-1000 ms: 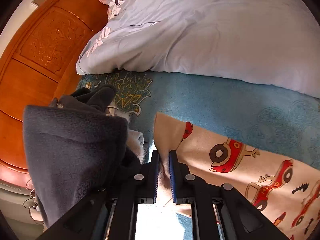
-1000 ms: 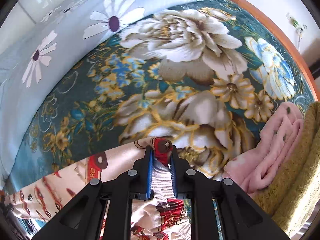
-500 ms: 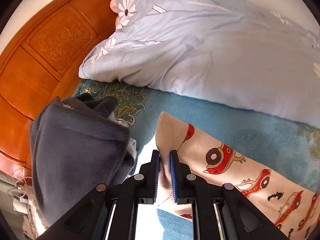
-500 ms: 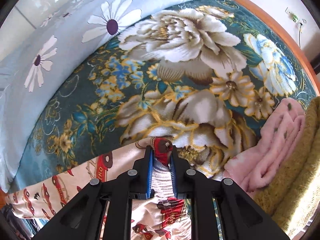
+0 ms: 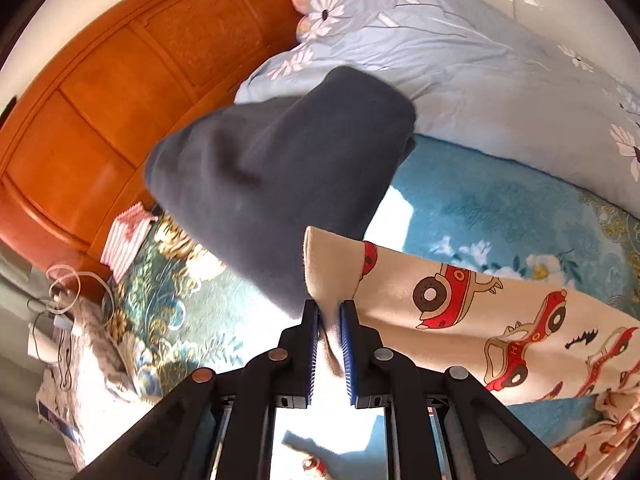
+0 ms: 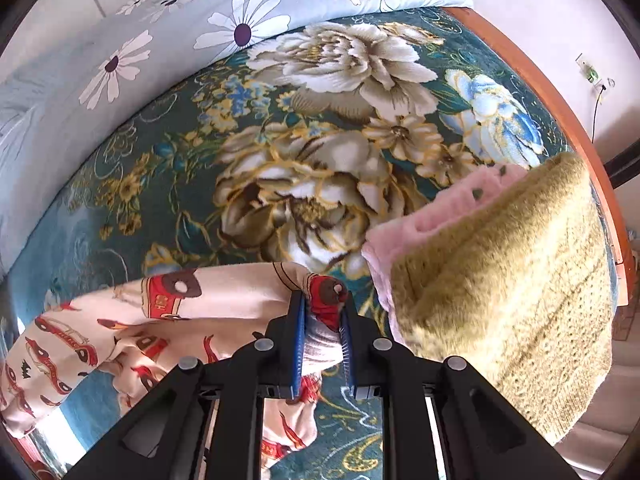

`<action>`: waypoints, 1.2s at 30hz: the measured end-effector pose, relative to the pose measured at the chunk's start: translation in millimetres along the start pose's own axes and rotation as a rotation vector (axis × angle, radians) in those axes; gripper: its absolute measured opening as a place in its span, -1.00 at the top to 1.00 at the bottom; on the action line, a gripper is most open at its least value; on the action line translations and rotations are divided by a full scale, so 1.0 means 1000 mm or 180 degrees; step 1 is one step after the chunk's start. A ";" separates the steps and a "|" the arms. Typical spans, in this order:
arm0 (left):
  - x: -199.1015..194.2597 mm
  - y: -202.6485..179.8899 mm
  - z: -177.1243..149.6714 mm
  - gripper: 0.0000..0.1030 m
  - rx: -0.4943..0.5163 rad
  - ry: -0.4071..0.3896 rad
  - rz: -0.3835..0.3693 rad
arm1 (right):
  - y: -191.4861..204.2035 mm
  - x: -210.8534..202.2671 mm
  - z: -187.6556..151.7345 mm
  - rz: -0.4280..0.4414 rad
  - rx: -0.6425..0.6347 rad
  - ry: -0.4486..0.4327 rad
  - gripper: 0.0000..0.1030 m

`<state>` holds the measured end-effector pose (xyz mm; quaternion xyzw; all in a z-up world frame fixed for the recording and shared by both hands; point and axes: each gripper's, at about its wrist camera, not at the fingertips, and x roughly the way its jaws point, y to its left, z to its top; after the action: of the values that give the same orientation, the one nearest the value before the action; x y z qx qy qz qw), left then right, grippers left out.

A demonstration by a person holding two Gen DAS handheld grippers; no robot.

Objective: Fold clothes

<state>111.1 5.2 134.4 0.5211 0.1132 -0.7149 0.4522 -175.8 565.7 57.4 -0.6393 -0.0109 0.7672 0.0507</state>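
A cream garment printed with red cars [image 5: 480, 312] is stretched between my two grippers above the bed. My left gripper [image 5: 330, 310] is shut on one cream corner of it. In the right wrist view the same car-print garment [image 6: 120, 320] hangs leftward from my right gripper [image 6: 324, 300], which is shut on a corner with a red car print. The middle of the cloth sags toward the blanket.
A teal floral blanket [image 6: 304, 140] covers the bed, with a pale blue daisy duvet [image 5: 460, 72] behind. A folded dark grey fleece [image 5: 280, 168] lies left, near the wooden headboard [image 5: 100, 92]. Pink [image 6: 420, 220] and olive plush garments [image 6: 512, 280] are stacked right. Cables [image 5: 60, 300] lie at the left edge.
Both grippers have lifted and pulled back with the garment. The grey fleece now appears farther ahead in the left view, and the plush stack looms closer in the right view.
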 end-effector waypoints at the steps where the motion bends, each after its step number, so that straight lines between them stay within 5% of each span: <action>1: 0.007 0.007 -0.012 0.73 -0.0025 0.0082 0.0060 | 0.000 0.001 -0.008 -0.0051 -0.0045 0.0037 0.66; 10: 0.102 0.048 -0.115 0.66 -0.0839 0.1523 0.0111 | -0.005 0.019 -0.059 -0.0250 -0.0138 0.0483 0.52; 15: 0.106 0.076 -0.151 0.07 -0.1651 0.1963 -0.0318 | -0.006 -0.003 -0.066 -0.0182 -0.0076 0.0506 0.23; 20: 0.102 0.096 -0.185 -0.01 -0.3018 0.2491 -0.1000 | 0.018 -0.014 -0.061 0.0553 0.0193 0.0683 0.04; 23: 0.105 0.085 -0.186 -0.13 -0.3441 0.2622 -0.1350 | 0.036 0.004 -0.057 0.0901 0.0599 0.0914 0.03; 31: 0.142 0.036 -0.153 -0.19 -0.3483 0.2841 -0.1367 | 0.027 0.060 -0.064 0.1092 0.2344 0.1464 0.03; 35: 0.161 0.020 -0.149 -0.21 -0.3383 0.2999 -0.1174 | 0.023 0.060 -0.065 0.0972 0.2322 0.1456 0.09; 36: 0.164 0.018 -0.150 -0.21 -0.3377 0.3018 -0.1092 | 0.024 0.057 -0.064 0.0934 0.2232 0.1431 0.37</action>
<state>212.8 3.3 -63.6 0.4604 0.7078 -0.3223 0.4279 -124.4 544.3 -12.1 -0.7293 0.3523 0.5654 0.1562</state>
